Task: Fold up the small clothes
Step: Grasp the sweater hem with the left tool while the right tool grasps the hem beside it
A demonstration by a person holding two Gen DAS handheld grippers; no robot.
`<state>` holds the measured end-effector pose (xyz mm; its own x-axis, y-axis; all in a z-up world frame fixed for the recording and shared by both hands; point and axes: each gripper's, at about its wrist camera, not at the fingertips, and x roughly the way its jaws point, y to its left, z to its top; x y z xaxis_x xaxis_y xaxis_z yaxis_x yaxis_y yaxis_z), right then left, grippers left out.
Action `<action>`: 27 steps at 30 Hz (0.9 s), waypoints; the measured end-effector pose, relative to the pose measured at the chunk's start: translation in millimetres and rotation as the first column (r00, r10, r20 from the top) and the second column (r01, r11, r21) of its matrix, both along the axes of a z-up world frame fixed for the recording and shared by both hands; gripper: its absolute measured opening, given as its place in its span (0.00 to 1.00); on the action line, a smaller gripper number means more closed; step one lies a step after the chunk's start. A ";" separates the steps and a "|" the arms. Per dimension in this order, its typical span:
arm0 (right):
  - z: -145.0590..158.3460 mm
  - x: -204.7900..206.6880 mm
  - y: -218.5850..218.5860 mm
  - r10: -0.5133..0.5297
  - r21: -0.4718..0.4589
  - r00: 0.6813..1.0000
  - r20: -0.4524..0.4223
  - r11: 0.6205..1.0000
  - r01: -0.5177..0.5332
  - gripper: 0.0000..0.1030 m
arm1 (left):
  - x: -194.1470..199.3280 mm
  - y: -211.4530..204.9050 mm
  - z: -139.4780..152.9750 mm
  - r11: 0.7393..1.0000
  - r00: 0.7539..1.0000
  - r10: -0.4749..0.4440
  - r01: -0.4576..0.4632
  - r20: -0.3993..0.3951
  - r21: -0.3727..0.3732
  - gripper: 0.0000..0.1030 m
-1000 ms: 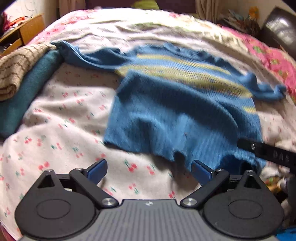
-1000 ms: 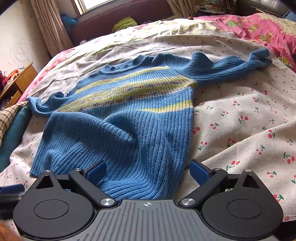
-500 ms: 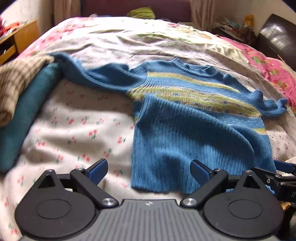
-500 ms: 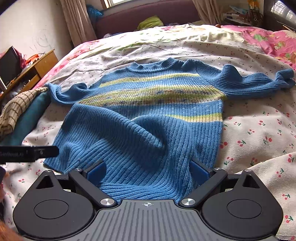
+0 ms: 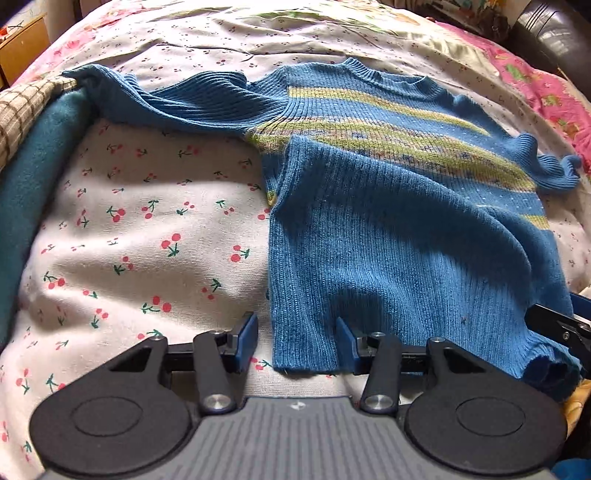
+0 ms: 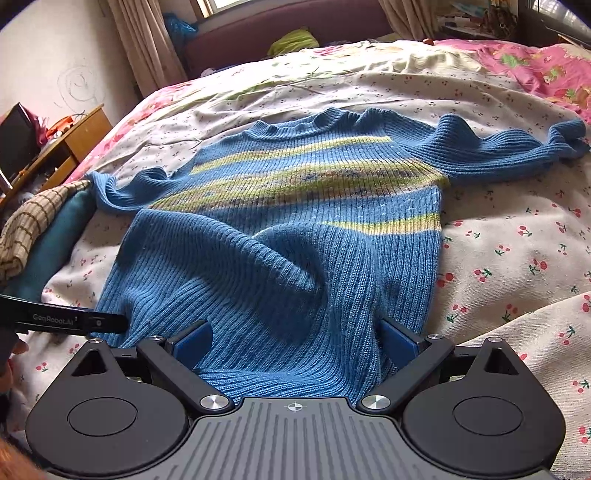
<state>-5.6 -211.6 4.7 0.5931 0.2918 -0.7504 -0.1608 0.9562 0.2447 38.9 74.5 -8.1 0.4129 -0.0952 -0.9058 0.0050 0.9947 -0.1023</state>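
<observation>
**Both grippers set at the sweater's hem**

The blue sweater (image 6: 280, 236) lies face up on the cherry-print bedspread (image 5: 140, 236), sleeves spread toward the bed's side edges, its hem at the near edge, likely laid flat so folding can start from the bottom. The left gripper (image 5: 295, 341) has just been closing; its jaws stand half apart around the hem's left corner, pads not yet pressing. The right gripper (image 6: 295, 343) is spread wide, the hem's right part bunched between its jaws.

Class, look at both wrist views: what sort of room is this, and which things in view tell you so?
Most likely a home bedroom: a bed with a cherry-print sheet, a padded headboard under a curtained window, and a wooden bedside table.
</observation>
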 end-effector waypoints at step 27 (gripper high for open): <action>18.1 -18.9 -26.1 0.032 -0.018 0.997 -0.066 0.999 -0.033 0.94 | -64.1 47.2 44.5 0.966 0.997 0.068 -0.076 -0.041 -0.248 0.15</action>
